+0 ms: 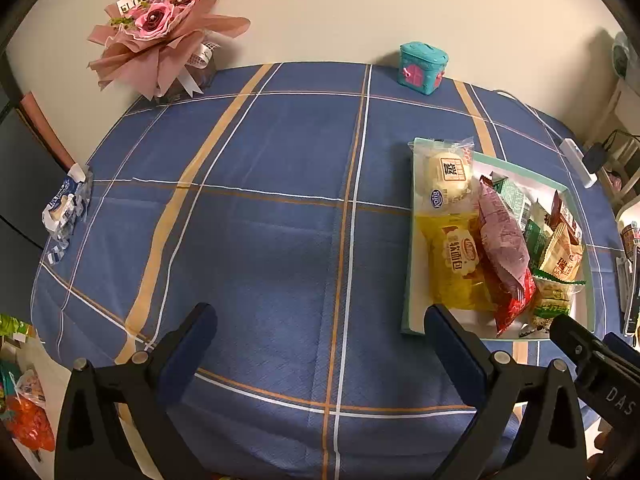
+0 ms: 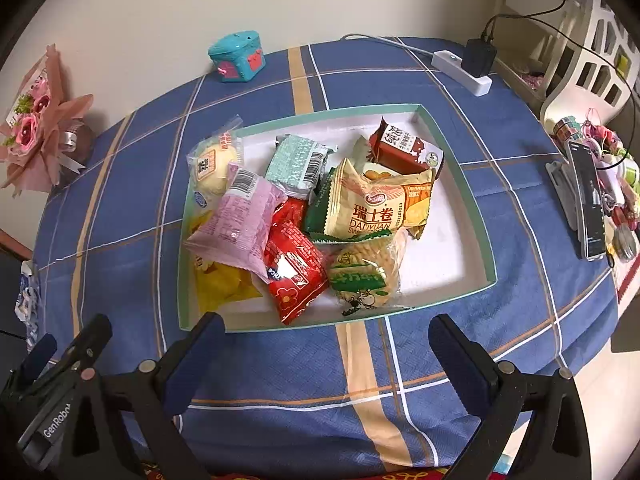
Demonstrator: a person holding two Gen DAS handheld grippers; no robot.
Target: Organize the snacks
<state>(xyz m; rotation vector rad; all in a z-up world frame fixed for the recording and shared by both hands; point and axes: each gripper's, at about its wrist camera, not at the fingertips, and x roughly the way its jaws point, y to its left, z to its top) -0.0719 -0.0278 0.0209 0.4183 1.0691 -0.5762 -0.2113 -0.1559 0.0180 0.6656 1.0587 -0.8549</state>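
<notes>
A shallow white tray with a green rim (image 2: 460, 184) (image 1: 408, 280) sits on the blue plaid tablecloth and holds several snack packets: a pink one (image 2: 240, 220), a red one (image 2: 294, 268), a cream Swiss-roll pack (image 2: 376, 208), a bun (image 2: 210, 172) (image 1: 444, 178) and a yellow bread pack (image 1: 456, 268). A blue-white packet (image 1: 66, 208) lies alone at the table's left edge. My left gripper (image 1: 320, 328) is open and empty over bare cloth, left of the tray. My right gripper (image 2: 326, 340) is open and empty just before the tray's near rim.
A pink flower bouquet (image 1: 160, 28) and a teal toy box (image 1: 423, 67) stand at the back by the wall. A white power strip with a charger (image 2: 466, 68) lies back right. A phone on a stand (image 2: 586, 204) and trinkets are at the right edge.
</notes>
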